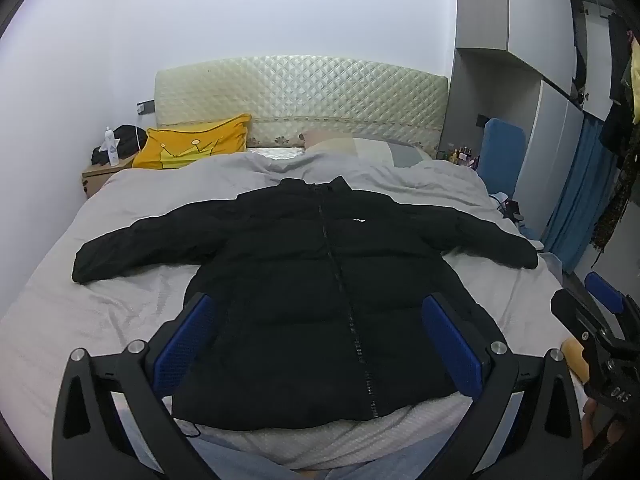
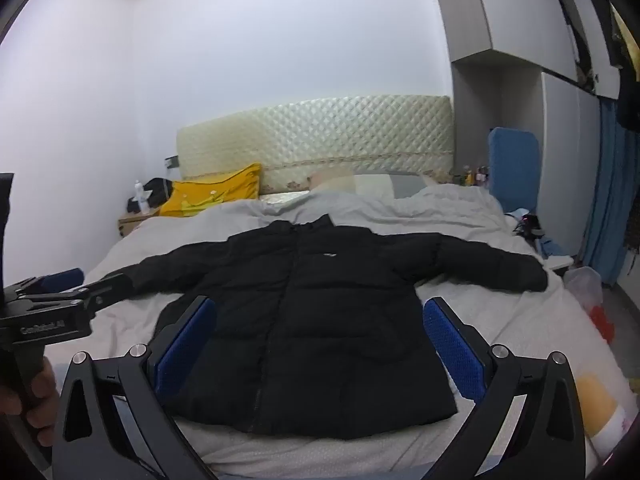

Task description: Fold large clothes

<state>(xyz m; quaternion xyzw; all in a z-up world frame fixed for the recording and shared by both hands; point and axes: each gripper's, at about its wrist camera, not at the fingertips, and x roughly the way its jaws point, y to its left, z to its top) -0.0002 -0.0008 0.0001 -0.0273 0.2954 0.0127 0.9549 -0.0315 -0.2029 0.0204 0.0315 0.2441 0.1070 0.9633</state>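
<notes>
A black puffer jacket lies flat and zipped on the grey bed cover, front up, collar toward the headboard, both sleeves spread sideways. My left gripper hovers above the jacket's hem, open wide, with nothing between its blue pads. In the right wrist view the same jacket fills the middle, and my right gripper hangs over the hem, open and empty. The right gripper also shows at the right edge of the left wrist view, the left gripper at the left edge of the right wrist view, with a hand on its handle.
A quilted cream headboard and a yellow pillow stand at the far end. A nightstand with a bottle is at the far left. Wardrobes, a blue board and hanging clothes line the right side. A yellow-capped bottle is near right.
</notes>
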